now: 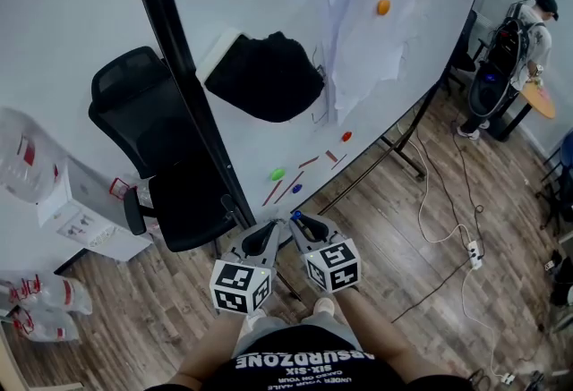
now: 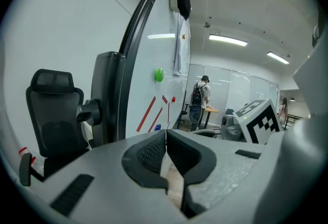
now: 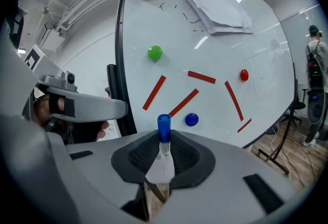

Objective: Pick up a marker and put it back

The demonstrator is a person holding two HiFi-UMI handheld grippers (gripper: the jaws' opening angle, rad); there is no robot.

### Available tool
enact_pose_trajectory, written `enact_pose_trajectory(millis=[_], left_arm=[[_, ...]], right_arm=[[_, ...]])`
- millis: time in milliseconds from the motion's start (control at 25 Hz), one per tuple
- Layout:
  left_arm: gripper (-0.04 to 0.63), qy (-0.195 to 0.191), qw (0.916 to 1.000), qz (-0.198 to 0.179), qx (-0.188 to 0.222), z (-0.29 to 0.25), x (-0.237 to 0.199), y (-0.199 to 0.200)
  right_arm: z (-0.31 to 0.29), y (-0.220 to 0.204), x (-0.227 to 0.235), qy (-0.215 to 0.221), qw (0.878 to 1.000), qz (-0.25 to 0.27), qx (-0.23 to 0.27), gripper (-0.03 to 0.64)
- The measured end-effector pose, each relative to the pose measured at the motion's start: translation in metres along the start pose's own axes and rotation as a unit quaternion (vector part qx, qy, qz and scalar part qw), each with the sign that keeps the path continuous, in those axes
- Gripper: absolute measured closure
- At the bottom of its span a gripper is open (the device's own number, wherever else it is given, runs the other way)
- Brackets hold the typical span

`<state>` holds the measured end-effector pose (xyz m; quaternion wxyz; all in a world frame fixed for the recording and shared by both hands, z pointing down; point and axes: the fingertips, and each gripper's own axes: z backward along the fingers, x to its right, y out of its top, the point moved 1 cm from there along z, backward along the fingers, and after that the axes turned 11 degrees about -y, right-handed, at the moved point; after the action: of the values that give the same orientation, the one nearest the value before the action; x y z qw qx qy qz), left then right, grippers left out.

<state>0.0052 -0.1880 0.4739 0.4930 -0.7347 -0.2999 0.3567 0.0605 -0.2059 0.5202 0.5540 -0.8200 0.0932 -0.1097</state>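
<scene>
- The blue-capped marker (image 3: 163, 138) stands upright in the right gripper (image 3: 164, 152). The jaws are partly closed and clamp its white barrel, and the cap points at the whiteboard (image 3: 220, 59) close ahead.
- The left gripper (image 2: 166, 141) sits just beside it, jaws pressed together with nothing between them.
- The grip looks low on the barrel, so a cap bumped against the board could pivot or slip the marker.
- The blue magnet (image 3: 191, 119) and red strips (image 3: 183, 103) lie dead ahead, and a careless push might dislodge them.
- No marker tray is visible.
- The board's black frame (image 1: 175, 58) and an office chair (image 1: 148, 125) crowd the left, while bare board opens rightward.
</scene>
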Motion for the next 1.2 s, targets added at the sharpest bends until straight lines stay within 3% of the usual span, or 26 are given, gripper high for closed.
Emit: enact_pose_trajectory(millis=[640, 1200], left_arm=[[0.588, 0.002, 0.9999, -0.001, 0.016, 0.017, 0.001, 0.005], [0.588, 0.004, 0.9998, -0.001, 0.019, 0.036, 0.002, 0.002]], right_arm=[[0.025, 0.040, -0.010, -0.008, 0.998, 0.014, 0.052, 0.555], [0.059, 0.070, -0.017, -0.023, 0.994, -0.005, 0.111, 0.555]])
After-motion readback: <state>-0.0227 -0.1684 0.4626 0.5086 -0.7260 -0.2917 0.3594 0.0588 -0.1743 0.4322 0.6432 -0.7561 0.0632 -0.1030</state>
